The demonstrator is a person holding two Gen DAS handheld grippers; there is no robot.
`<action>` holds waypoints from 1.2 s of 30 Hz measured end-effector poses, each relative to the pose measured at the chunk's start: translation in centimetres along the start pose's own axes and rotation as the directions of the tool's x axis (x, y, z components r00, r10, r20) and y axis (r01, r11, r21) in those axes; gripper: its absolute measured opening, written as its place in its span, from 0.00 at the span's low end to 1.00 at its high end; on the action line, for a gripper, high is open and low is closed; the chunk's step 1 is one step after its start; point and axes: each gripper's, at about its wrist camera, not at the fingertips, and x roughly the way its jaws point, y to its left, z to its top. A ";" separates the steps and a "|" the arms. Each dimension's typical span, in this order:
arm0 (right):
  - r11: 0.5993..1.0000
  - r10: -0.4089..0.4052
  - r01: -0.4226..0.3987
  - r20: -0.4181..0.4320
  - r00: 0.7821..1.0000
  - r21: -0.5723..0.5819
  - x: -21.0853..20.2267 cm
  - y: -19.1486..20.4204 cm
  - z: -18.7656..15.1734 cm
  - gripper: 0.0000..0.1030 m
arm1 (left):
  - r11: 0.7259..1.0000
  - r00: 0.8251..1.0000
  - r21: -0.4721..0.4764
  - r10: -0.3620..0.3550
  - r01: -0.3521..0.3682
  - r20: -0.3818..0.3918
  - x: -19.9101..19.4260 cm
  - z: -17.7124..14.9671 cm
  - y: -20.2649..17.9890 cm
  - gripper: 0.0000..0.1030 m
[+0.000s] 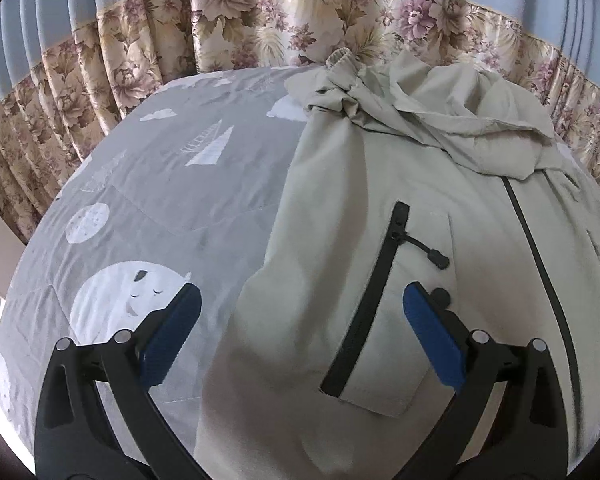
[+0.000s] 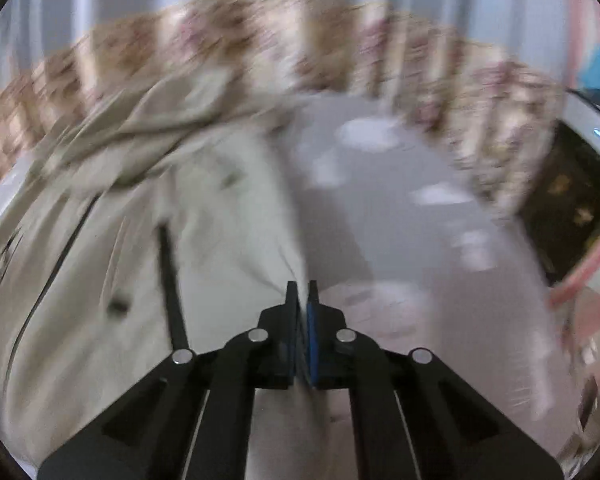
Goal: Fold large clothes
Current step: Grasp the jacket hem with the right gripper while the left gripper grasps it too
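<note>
1. The left gripper point(image 1: 302, 304) is wide open and holds nothing. The jacket point(image 1: 400, 200) lies just under it on the bed point(image 1: 160, 184), stretching away toward the curtain point(image 1: 140, 60).
2. A sleeve point(image 1: 340, 92) lies bunched at the far end.
3. The right gripper point(image 2: 302, 292) is squeezed shut at the jacket's right edge; the blur hides whether it pinches cloth.

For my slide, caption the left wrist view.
Open left gripper hovers over a beige jacket spread on a grey patterned bedsheet.
</note>
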 end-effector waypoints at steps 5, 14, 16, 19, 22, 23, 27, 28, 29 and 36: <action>0.999 0.053 -0.053 -0.063 0.997 0.012 1.2 -1.8 0.0 0.14 | 1.000 1.000 0.005 0.002 -0.002 -0.020 0.4 -0.1 0.1 0.97; 0.993 0.107 -0.106 -0.017 0.994 0.053 -1.9 -3.1 -2.2 0.53 | 0.997 0.995 -0.015 -0.073 0.072 -0.070 -0.4 -2.3 0.6 0.97; 0.993 0.106 -0.105 -0.033 0.994 0.045 -2.2 -2.9 -3.2 0.53 | 0.996 0.993 -0.026 -0.084 0.083 -0.081 -0.6 -3.2 0.7 0.97; 0.993 0.112 -0.109 -0.062 0.992 0.053 -2.7 -3.2 -4.6 0.52 | 0.995 0.993 -0.039 -0.092 0.089 -0.072 -1.5 -4.2 0.9 0.95; 0.991 0.121 -0.117 -0.085 0.989 0.057 -2.9 -3.2 -5.4 0.50 | 0.997 0.993 -0.024 -0.082 0.080 -0.086 -2.2 -4.9 0.8 0.75; 0.991 0.124 -0.119 -0.092 0.988 0.058 -2.9 -3.1 -5.6 0.46 | 0.997 0.992 -0.028 -0.077 0.074 -0.100 -2.4 -5.3 0.9 0.72; 0.991 0.130 -0.127 -0.122 0.984 0.032 -2.9 -1.9 -6.0 0.12 | 0.998 0.992 -0.021 -0.062 0.060 -0.106 -3.1 -5.5 1.2 0.33; 0.992 0.130 -0.129 -0.119 0.984 0.019 -3.0 -1.5 -5.8 0.10 | 0.998 0.993 -0.019 -0.064 0.063 -0.103 -3.2 -5.3 1.2 0.12; 0.992 0.129 -0.128 -0.106 0.986 0.012 -3.2 -1.3 -5.7 0.08 | 0.998 0.993 -0.017 -0.068 0.066 -0.101 -3.3 -5.0 1.2 0.08; 0.984 0.176 -0.176 0.052 0.983 0.002 -5.2 -1.0 -0.9 0.06 | 0.977 0.978 -0.054 -0.207 0.207 -0.001 -4.8 0.6 1.8 0.04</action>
